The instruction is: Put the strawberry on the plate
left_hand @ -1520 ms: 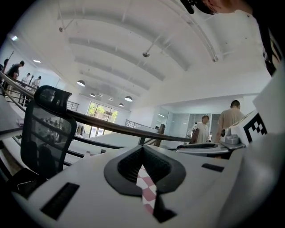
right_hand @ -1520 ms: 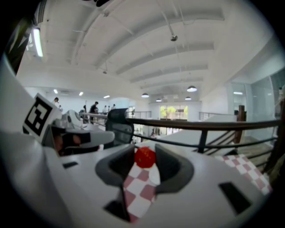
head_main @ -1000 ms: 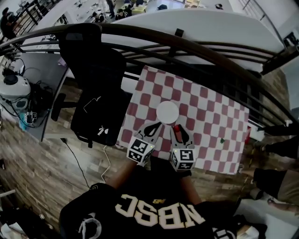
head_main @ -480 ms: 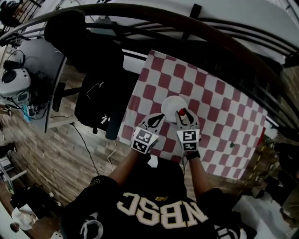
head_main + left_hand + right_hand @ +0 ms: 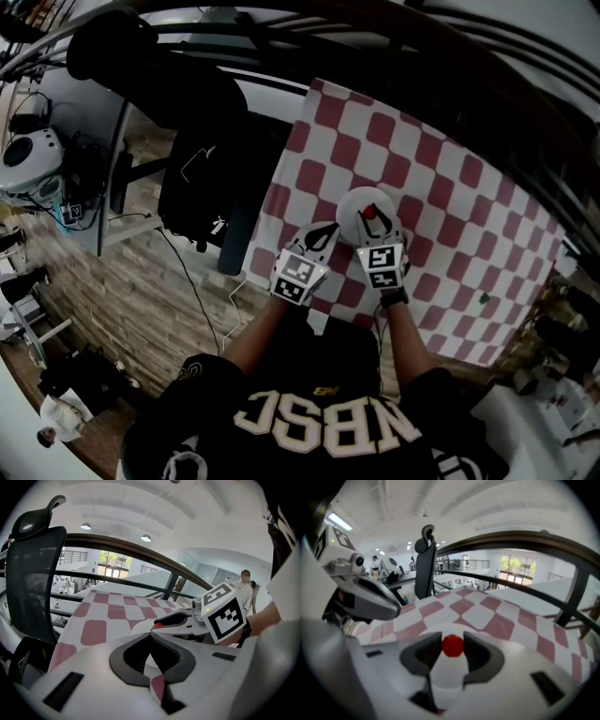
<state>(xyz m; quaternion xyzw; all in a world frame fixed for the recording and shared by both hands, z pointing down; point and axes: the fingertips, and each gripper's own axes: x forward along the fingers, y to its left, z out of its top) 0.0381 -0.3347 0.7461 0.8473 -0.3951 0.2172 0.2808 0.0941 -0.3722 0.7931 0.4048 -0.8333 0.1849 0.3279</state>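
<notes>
A: Obs., from the left. Black office chair (image 5: 187,141) stands off the table's edge. Then the left gripper (image 5: 325,231), low over the checked cloth (image 5: 422,187), just beside the plate (image 5: 352,199). How do its jaws stand?

B: Pressed together at the tips, nothing between them. It is idle, and it points toward the right gripper.

A: Noted. Where is the strawberry (image 5: 370,214)?

B: Over the white plate, near its middle, pinched between the pads of the right gripper (image 5: 371,217). One pad is on each flank of the berry, with the plate showing below the jaws. I can't tell from here whether the fruit touches the plate or hangs just above it.

A: Handling notes?

B: My judgement: it is small and light, so weight is no issue. It is soft and bruises easily, so a hard squeeze would crush it. The skin may be slick, and its rounded shape could let it roll once freed.

A: Best hold?

B: Across the widest part, side to side, with only enough pressure to carry it. The present grip looks like that. Release should be low and gentle so it settles within the rim.

A: Task status?

B: Near the end, I'd say. The berry is placed over the plate but not yet let go.
</notes>
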